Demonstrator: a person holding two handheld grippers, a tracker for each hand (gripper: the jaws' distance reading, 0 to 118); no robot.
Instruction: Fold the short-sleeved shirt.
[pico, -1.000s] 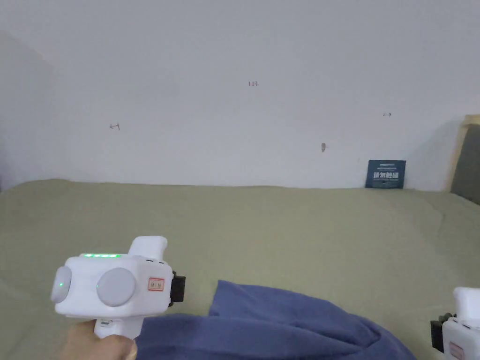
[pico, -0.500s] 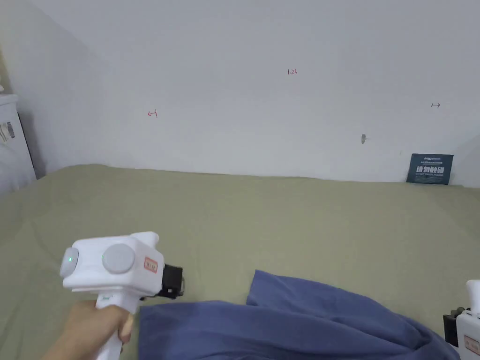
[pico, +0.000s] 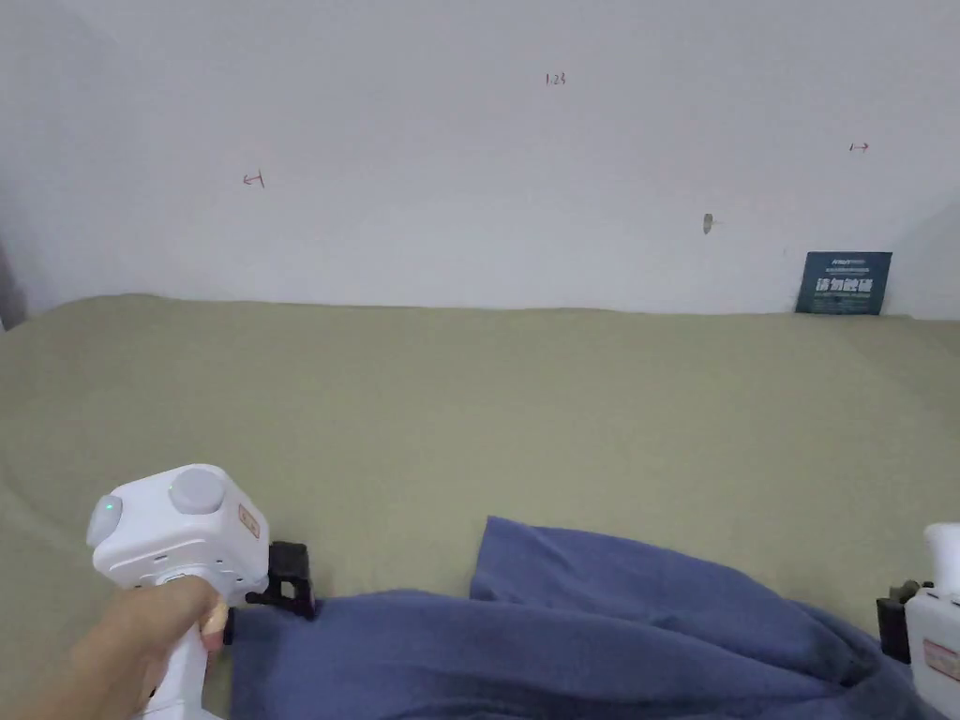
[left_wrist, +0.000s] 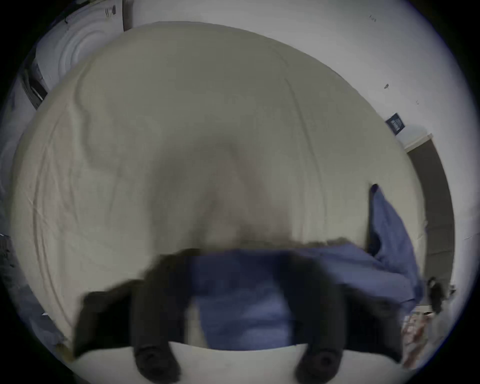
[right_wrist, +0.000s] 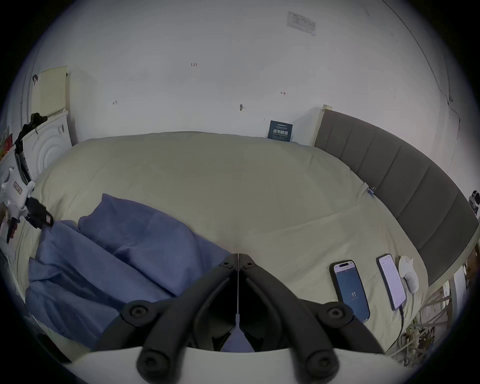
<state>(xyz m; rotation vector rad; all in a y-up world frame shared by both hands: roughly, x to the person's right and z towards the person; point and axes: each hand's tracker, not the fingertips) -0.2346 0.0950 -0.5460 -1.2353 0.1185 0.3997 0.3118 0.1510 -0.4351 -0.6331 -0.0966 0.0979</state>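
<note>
Short-sleeved shirt (pico: 600, 628), blue, lies crumpled on the bed (pico: 525, 403) at its near edge, one flap turned up. Left hand-held gripper (pico: 292, 583) has dropped over the last second from above the sheet to the shirt's left edge; its own view is motion-blurred, jaws look spread with cloth between them, likely not clamped yet. Right hand-held gripper (right_wrist: 238, 262) has its jaws pressed together, a bit of blue fabric visible low between them, so probably pinching the right edge. Means: both corners about to be held, fold not started. Two phones (right_wrist: 349, 287) lie well apart to the right.
</note>
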